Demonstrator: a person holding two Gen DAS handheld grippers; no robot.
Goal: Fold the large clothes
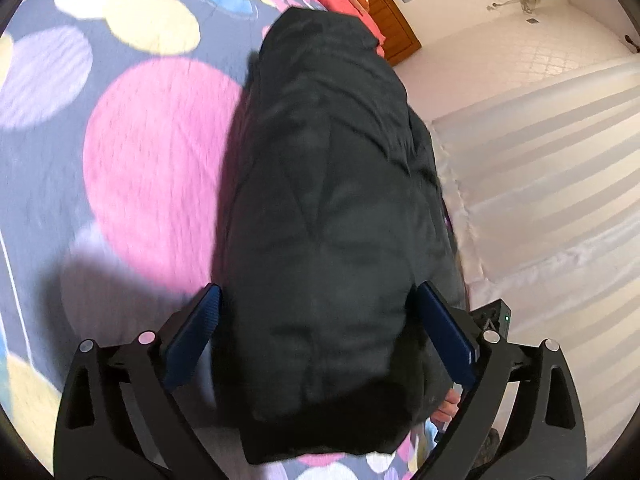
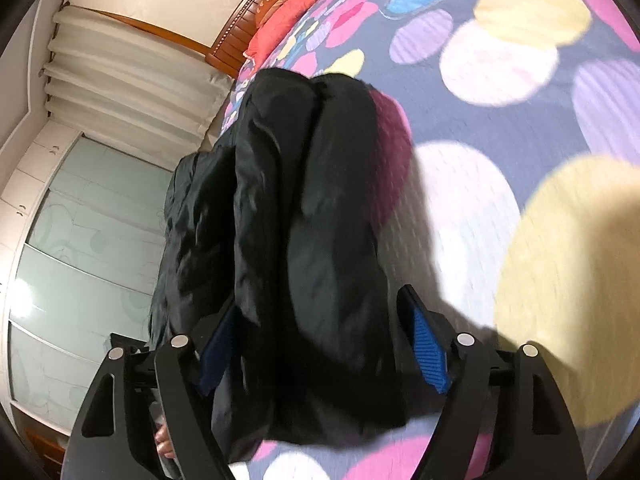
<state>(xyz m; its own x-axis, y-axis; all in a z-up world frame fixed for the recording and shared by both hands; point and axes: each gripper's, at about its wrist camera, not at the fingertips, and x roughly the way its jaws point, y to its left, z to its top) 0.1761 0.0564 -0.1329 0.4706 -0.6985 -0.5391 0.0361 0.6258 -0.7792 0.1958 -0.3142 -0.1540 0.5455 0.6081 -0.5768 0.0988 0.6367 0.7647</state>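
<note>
My left gripper (image 1: pixel 316 300) has its blue pads (image 1: pixel 192 340) spread wide, one on each side of the black padded jacket (image 1: pixel 332 208). The bulk of the garment sits right between them, though I cannot tell if the pads actually press into it. The jacket runs as a long bundle from 6 o'clock up to 12 o'clock in the left view, lying on the dotted bedspread (image 1: pixel 120 152). The big pink dot is at 9 o'clock, and white curtains (image 1: pixel 540 200) hang at 3 o'clock.

Over on the right view, my right gripper (image 2: pixel 320 312) is splayed apart too, straddling the same jacket (image 2: pixel 304 216). The left pad (image 2: pixel 218 352) is half buried against the cloth, the right pad (image 2: pixel 430 354) stands just beside it. The bedspread (image 2: pixel 500 128) fills 1 to 5 o'clock, with the red pillow (image 2: pixel 288 8) and wooden headboard (image 2: pixel 240 28) near 12 o'clock. A pale wardrobe (image 2: pixel 80 248) stands at 9 o'clock. Everything is a little motion-blurred.
</note>
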